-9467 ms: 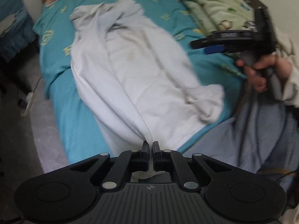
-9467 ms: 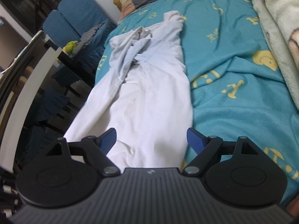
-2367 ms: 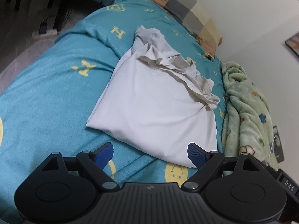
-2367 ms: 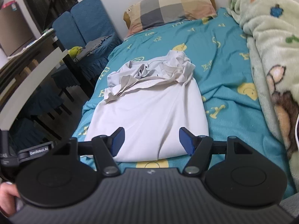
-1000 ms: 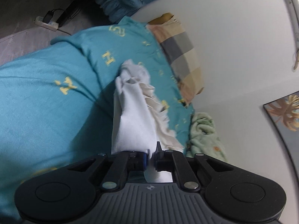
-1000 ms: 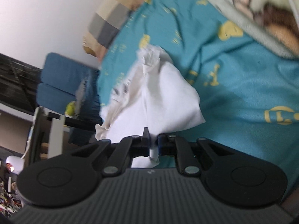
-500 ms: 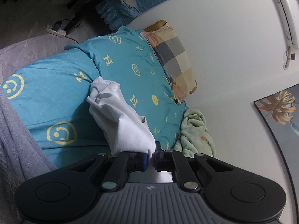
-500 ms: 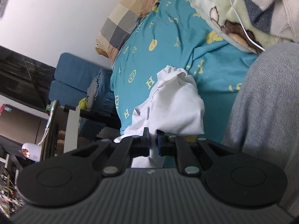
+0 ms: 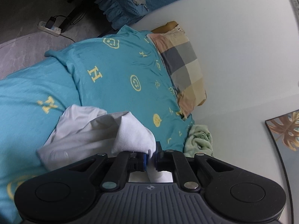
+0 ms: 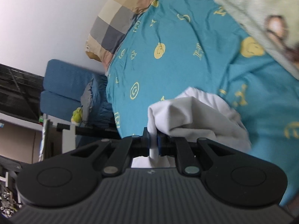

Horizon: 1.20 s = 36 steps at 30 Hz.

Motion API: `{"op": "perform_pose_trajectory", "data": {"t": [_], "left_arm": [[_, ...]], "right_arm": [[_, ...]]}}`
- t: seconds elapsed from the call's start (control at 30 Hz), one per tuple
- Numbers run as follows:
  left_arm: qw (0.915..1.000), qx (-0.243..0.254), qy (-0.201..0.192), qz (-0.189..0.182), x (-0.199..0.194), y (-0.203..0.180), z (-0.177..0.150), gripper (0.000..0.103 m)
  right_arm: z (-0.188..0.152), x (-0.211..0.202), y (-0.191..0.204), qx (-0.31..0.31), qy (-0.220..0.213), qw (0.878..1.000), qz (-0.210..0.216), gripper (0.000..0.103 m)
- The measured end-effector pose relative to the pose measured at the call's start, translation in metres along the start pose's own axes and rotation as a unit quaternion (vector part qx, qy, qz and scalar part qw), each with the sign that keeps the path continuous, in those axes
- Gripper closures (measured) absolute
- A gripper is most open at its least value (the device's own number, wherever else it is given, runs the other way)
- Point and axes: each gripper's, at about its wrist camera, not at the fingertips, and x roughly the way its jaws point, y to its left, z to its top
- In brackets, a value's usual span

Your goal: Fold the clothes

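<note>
The white garment (image 9: 97, 134) hangs bunched over the teal bedsheet (image 9: 115, 71), well short of the checked pillow (image 9: 183, 63). The left gripper (image 9: 151, 156) and the right gripper (image 10: 153, 143) are each clamped on a pinch of its cloth. It looks light, limp and thin, so it should sag and crease; grips probably belong at edges or corners, though the bunching hides which parts are held.

i see soft matt white cloth in the shirt (image 9: 97, 136), a smooth teal cotton bed sheet (image 9: 115, 69) and a fuzzy green fleece blanket (image 10: 248, 5). my tongs (image 9: 151, 156) look like matt black plastic, ribbed on the body, with small metal rivets.
</note>
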Motion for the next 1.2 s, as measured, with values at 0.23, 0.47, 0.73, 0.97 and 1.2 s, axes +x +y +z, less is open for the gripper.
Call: {"op": "perform_pose_trajectory", "data": {"t": [0.23,0.47,0.73,0.97,1.2], "left_arm": [[0.9981,0.04,0.03,0.036,0.098,0.024,0.043,0.093],[0.992,0.087,0.067,0.062,0.167,0.047,0.068,0.085],[0.9612,0.26,0.032,0.087,0.16,0.021,0.049,0.03],[0.9198,0.366,0.036,0.136,0.171,0.008,0.019,0.027],[0.905,0.383,0.054,0.176,0.184,0.018,0.008,0.029]], "right_arm": [[0.033,0.096,-0.009,-0.023,0.013,0.999,-0.042,0.092],[0.045,0.15,-0.031,-0.059,0.033,0.997,-0.047,0.09],[0.041,0.142,-0.005,-0.177,0.02,0.984,-0.006,0.028],[0.02,0.155,0.011,-0.339,0.013,0.939,-0.045,0.033],[0.017,0.187,-0.01,-0.356,0.024,0.93,-0.09,0.049]]}}
